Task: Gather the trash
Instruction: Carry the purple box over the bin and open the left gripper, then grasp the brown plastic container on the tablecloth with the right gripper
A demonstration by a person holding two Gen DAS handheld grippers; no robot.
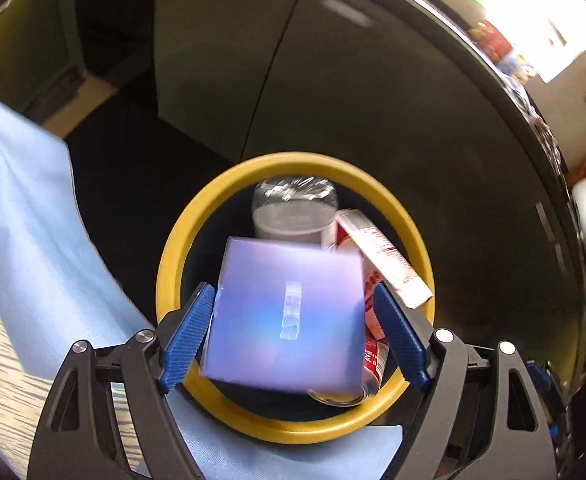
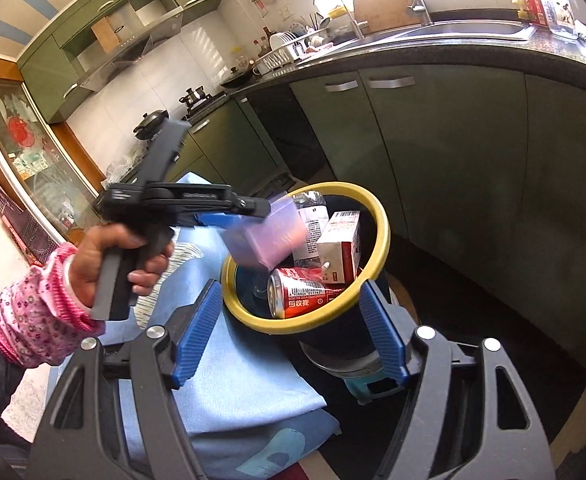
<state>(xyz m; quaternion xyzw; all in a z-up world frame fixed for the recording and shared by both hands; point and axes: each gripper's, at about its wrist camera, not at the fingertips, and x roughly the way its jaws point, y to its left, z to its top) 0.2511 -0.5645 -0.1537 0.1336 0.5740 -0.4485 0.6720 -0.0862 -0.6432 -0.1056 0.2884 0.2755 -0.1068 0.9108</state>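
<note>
Progress: the yellow-rimmed bin [image 1: 293, 160] already contains a clear plastic bottle [image 1: 293, 208], a red-and-white carton [image 1: 385, 256] and a red soda can [image 1: 373, 364]. A pale purple box [image 1: 289, 316] is at the bin mouth, directly above these items. The task therefore appears to be in its late stage, though the room beyond these two views is not covered, so further trash cannot be excluded.

Left gripper [image 1: 293, 328]: jaws set wide, one on each side of the purple box. The box is motion-blurred. The left pad [image 1: 189, 336] sits at the box edge; a visible gap separates the right pad from the box. Judgement: the box is being released or has just been released; a firm grip cannot be confirmed.

Right gripper [image 2: 289, 332]: jaws wide and empty, aimed at the bin from the near side, above a light blue cloth [image 2: 237, 380] that covers the bench beside the bin.

View differences: the left wrist view looks straight down into the bin and shows the jaw-to-box clearance. The right wrist view shows the left gripper from the side, the hand [image 2: 113, 256] on its handle, a pink patterned sleeve [image 2: 33, 320], the box tilted over the rim, the bin standing raised on a support, and the kitchen cabinets [image 2: 433, 160] behind.
</note>
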